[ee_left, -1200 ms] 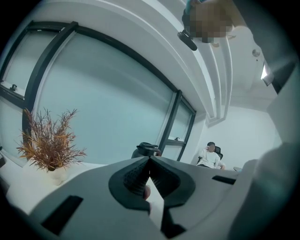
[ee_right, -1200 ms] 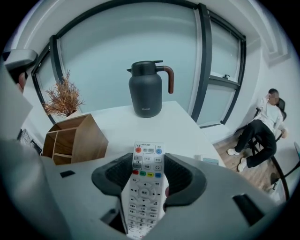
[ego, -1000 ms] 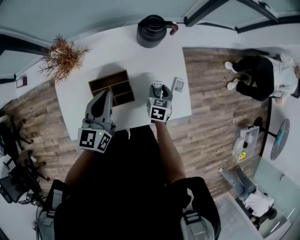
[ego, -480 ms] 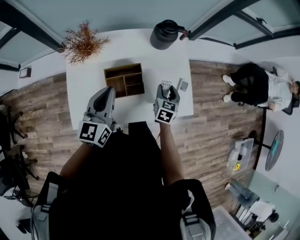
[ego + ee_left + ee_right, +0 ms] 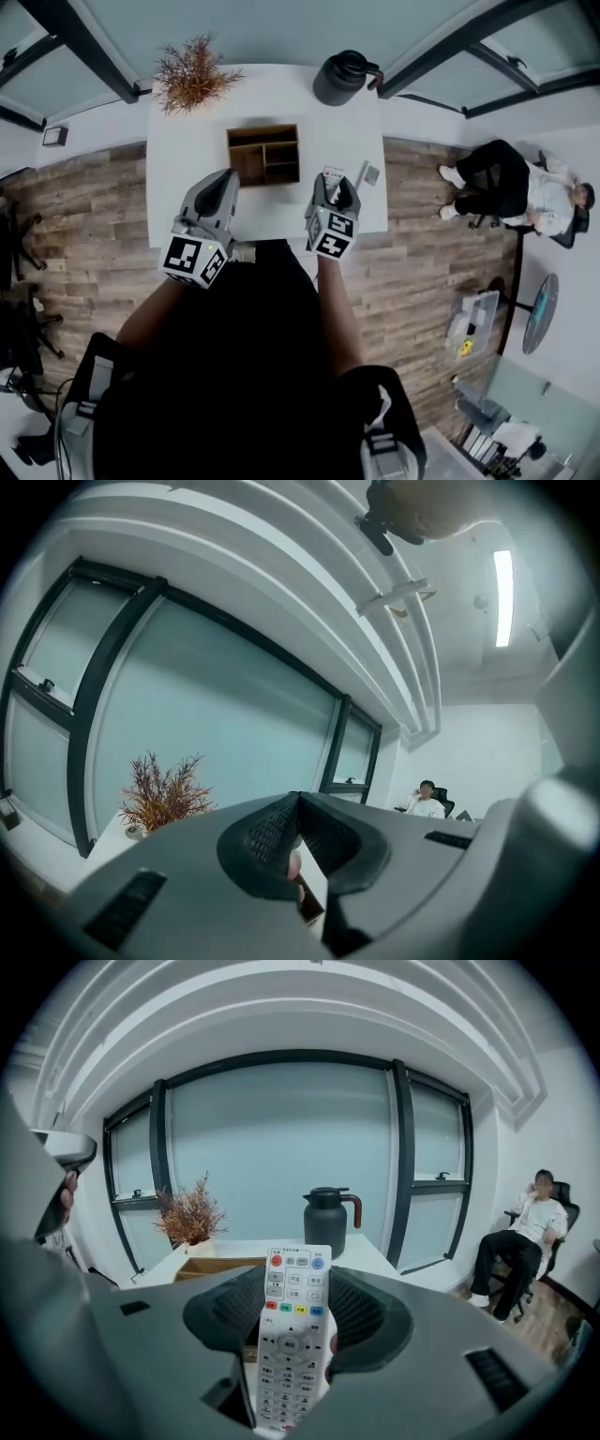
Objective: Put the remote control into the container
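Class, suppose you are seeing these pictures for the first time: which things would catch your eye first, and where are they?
The white remote control stands out first, clamped in the right gripper over the near side of the white table. Beyond it on the table sits the open wooden container, with a black jug and a dried plant at the far edge.

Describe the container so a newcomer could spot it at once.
On the white table, between the dried plant at its far left corner and the black jug at its far right, sits the container, a brown wooden box. It is the only open-topped thing there, split by dividers into several compartments.
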Available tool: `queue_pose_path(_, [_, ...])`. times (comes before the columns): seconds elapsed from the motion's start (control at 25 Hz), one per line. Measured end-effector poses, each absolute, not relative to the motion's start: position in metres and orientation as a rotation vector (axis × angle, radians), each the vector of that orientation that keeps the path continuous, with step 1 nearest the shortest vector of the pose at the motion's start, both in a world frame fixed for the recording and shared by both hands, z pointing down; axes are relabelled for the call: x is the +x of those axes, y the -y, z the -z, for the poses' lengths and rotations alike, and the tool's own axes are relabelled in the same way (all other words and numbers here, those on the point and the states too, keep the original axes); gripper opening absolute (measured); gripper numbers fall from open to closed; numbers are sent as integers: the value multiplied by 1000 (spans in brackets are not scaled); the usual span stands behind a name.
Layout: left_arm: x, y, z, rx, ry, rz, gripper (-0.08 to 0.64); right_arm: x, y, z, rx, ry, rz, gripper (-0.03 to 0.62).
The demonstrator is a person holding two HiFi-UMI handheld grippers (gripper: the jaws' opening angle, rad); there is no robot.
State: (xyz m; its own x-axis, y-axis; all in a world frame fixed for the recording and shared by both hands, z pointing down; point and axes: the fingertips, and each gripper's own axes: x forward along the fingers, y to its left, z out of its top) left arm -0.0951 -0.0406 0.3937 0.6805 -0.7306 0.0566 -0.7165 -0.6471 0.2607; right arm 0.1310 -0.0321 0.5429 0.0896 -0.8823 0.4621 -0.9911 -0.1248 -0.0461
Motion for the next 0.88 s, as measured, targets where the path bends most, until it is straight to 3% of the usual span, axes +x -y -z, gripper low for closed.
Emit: queue_pose_path(0.88, [-110, 56, -400, 2576, 1241, 79, 8, 68, 92, -499, 1999, 2119, -424, 214])
